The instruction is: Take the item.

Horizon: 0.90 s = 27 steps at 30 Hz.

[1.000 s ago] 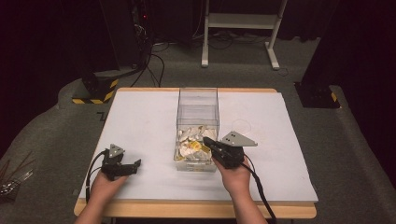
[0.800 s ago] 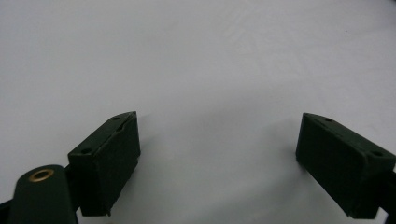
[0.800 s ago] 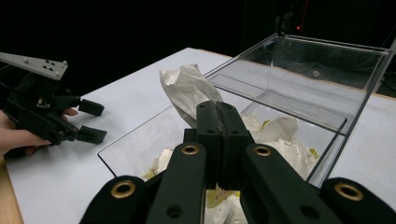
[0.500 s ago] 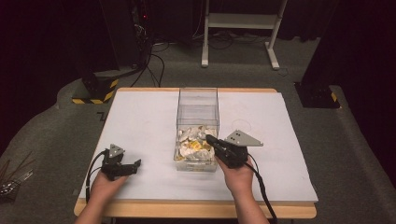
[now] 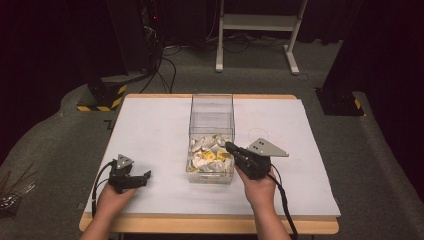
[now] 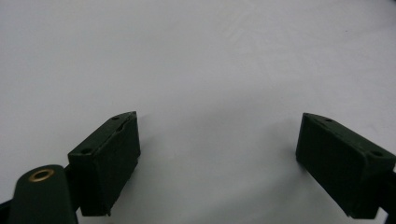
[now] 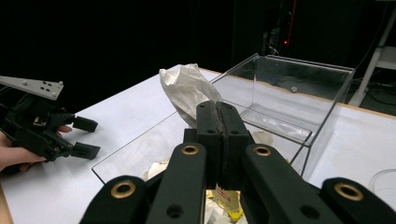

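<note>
A clear plastic box (image 5: pixel 212 116) stands upright mid-table, its near end holding several crumpled white and yellow packets (image 5: pixel 209 153). My right gripper (image 5: pixel 229 146) reaches over the box's near right rim. In the right gripper view its jaws (image 7: pixel 218 109) are shut on a crumpled white packet (image 7: pixel 186 91) that sticks up above the fingertips, over the box (image 7: pixel 299 93). My left gripper (image 5: pixel 145 176) rests low on the white table cover at the front left, open, with nothing between its jaws (image 6: pixel 217 140). It also appears far left in the right gripper view (image 7: pixel 84 137).
The white cover (image 5: pixel 150 125) spans the wooden table. A faint clear ring-like item (image 5: pixel 260 134) lies right of the box. Beyond the table are a white stand (image 5: pixel 255 30), black equipment with cables (image 5: pixel 135 40) and yellow-black striped bases (image 5: pixel 102 97).
My right gripper has shifted slightly to the right with the packet still in its jaws. The left gripper has stayed where it was.
</note>
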{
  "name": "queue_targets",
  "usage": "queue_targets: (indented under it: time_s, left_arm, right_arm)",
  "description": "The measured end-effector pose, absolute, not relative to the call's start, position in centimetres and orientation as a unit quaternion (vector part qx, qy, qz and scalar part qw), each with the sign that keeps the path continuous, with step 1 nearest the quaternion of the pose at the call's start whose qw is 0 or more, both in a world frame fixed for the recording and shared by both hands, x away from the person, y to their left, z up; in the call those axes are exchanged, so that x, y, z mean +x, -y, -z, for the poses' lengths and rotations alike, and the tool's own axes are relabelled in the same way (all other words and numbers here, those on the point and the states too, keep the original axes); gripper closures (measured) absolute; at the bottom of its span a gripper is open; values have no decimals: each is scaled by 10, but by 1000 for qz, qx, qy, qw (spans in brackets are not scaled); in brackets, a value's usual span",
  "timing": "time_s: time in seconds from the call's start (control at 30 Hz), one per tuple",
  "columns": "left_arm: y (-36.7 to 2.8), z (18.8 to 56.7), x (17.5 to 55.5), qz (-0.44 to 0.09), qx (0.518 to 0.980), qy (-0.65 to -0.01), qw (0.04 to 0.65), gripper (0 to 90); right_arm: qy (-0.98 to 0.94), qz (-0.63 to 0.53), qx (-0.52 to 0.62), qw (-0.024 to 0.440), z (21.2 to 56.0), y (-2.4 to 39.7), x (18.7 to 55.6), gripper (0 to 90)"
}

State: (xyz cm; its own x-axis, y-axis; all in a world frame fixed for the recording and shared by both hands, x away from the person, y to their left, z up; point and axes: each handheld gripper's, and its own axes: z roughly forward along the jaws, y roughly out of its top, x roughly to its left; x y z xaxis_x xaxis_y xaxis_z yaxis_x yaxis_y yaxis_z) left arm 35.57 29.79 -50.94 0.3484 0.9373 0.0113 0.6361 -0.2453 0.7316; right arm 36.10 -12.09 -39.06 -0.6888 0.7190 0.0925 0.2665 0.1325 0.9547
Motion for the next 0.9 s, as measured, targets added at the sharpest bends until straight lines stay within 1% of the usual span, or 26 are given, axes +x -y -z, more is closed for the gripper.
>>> queue_targets:
  time_s: [0.67,0.9]
  left_arm:
    - [-298,509,356,-231,755,-521,325,138]
    - [-298,509,356,-232,754,-522,325,138]
  right_arm:
    - [-706,-574,354,217,382,138,360,895]
    - [-701,-568,366,229,381,148,360,896]
